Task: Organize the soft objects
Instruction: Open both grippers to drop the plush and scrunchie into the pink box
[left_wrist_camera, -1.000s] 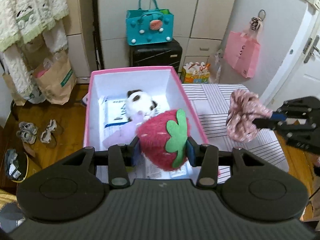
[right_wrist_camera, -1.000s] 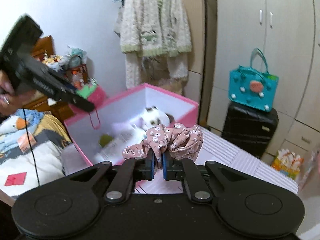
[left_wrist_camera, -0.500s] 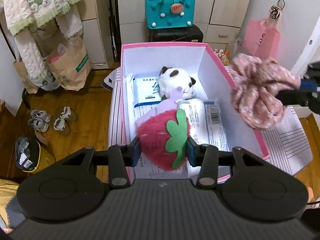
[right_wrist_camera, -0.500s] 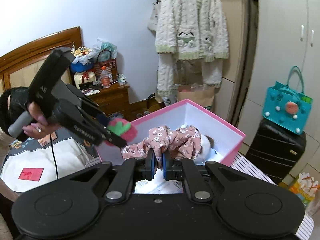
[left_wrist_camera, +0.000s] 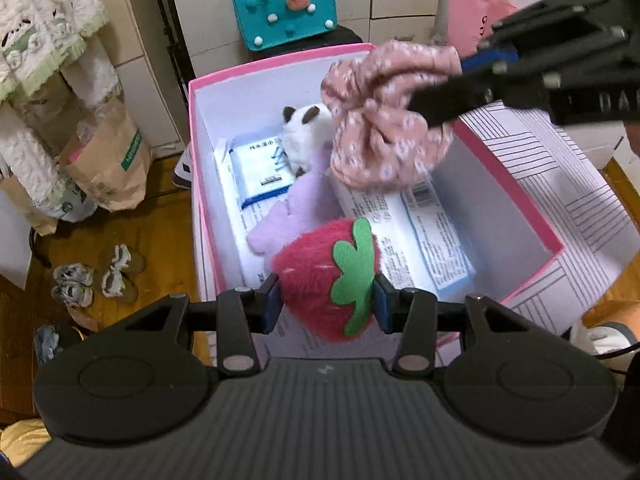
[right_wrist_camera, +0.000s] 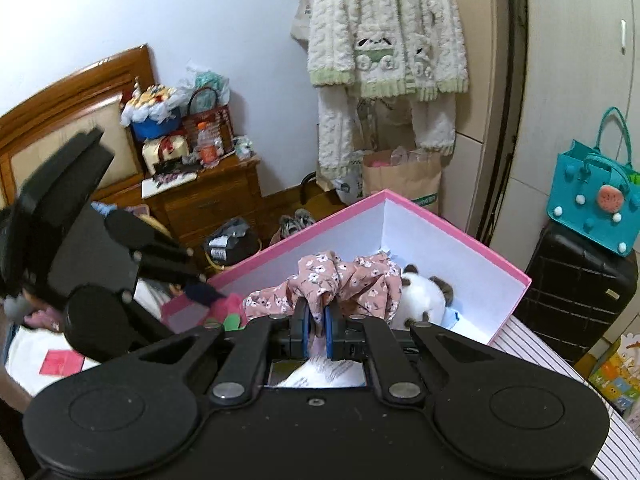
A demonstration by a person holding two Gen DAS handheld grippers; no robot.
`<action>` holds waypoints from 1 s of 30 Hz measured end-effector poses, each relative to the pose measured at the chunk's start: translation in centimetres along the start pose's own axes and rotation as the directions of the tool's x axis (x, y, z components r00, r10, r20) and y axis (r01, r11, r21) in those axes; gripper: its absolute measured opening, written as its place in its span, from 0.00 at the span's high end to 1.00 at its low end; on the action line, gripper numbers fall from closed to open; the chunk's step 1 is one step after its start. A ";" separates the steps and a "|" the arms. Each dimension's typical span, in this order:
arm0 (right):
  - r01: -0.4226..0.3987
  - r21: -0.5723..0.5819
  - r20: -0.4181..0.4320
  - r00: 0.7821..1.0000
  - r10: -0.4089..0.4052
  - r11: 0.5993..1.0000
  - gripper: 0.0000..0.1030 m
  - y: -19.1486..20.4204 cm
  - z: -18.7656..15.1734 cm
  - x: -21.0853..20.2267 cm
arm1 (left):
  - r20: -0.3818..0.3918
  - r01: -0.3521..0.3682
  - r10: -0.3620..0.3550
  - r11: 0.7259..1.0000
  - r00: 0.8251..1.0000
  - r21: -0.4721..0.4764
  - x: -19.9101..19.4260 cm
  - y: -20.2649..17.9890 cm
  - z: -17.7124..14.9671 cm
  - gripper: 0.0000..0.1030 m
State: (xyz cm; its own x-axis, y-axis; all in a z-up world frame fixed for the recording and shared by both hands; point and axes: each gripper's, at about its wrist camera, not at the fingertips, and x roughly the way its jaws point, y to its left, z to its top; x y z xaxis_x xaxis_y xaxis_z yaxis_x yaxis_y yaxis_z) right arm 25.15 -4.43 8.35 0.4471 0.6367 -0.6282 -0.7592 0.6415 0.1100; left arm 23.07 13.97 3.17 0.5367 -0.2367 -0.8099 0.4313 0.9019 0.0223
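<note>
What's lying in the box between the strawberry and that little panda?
A lilac plush lies between the strawberry and the panda, on flat packets; the left wrist view shows it.

I am looking into a bedroom at home. A wooden bed headboard (right_wrist_camera: 60,120) is at 9 o'clock, a fluffy cardigan (right_wrist_camera: 384,28) hangs at 12, and little shoes (left_wrist_camera: 92,280) lie on the floor.

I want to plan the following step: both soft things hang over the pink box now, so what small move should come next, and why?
Probably lower the left hand-held gripper slightly and release the strawberry plush: it is held just over the pink box, above the packets.
</note>
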 end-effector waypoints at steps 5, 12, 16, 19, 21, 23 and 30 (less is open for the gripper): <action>-0.011 0.034 -0.021 1.000 0.012 0.999 0.91 -0.3 0.3 1.0 | 0.003 0.026 -0.026 1.000 1.000 -0.011 0.9 1.0 0.2 0.55; -0.015 0.075 -0.060 0.998 0.020 0.997 0.91 -0.3 0.5 2.7 | 0.019 0.064 -0.064 0.998 0.998 -0.009 -0.1 1.5 0.2 0.43; -0.018 0.087 -0.084 0.996 0.025 0.996 0.91 -0.1 1.1 3.9 | 0.052 0.090 -0.088 0.995 0.995 -0.038 -1.1 2.2 0.3 0.38; -0.054 0.116 -0.125 0.990 0.068 0.992 0.91 -0.1 1.1 5.0 | 0.099 0.114 -0.105 0.990 0.990 -0.085 -2.1 3.2 0.4 0.38; -0.079 0.134 -0.171 0.980 0.101 0.988 0.91 0.0 0.8 6.1 | 0.116 0.111 -0.098 0.988 0.988 -0.107 -2.7 3.9 0.2 0.38; -0.092 0.144 -0.215 0.969 0.122 0.985 0.91 0.2 0.3 7.2 | 0.136 0.100 -0.084 0.988 0.987 -0.121 -3.2 4.4 0.0 0.38; -0.055 0.127 -0.354 0.930 0.098 0.990 0.90 1.2 -0.2 11.6 | 0.152 0.099 -0.074 0.981 0.986 -0.168 -3.6 5.2 -0.5 0.38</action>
State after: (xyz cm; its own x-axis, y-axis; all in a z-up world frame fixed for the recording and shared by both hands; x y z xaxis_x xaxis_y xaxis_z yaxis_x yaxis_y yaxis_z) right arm 29.37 3.61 1.06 0.1743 0.5035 -0.8462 -0.7163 0.6545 0.2419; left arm 23.05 19.70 5.88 0.6075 -0.3548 -0.7107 0.3544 0.9218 -0.1572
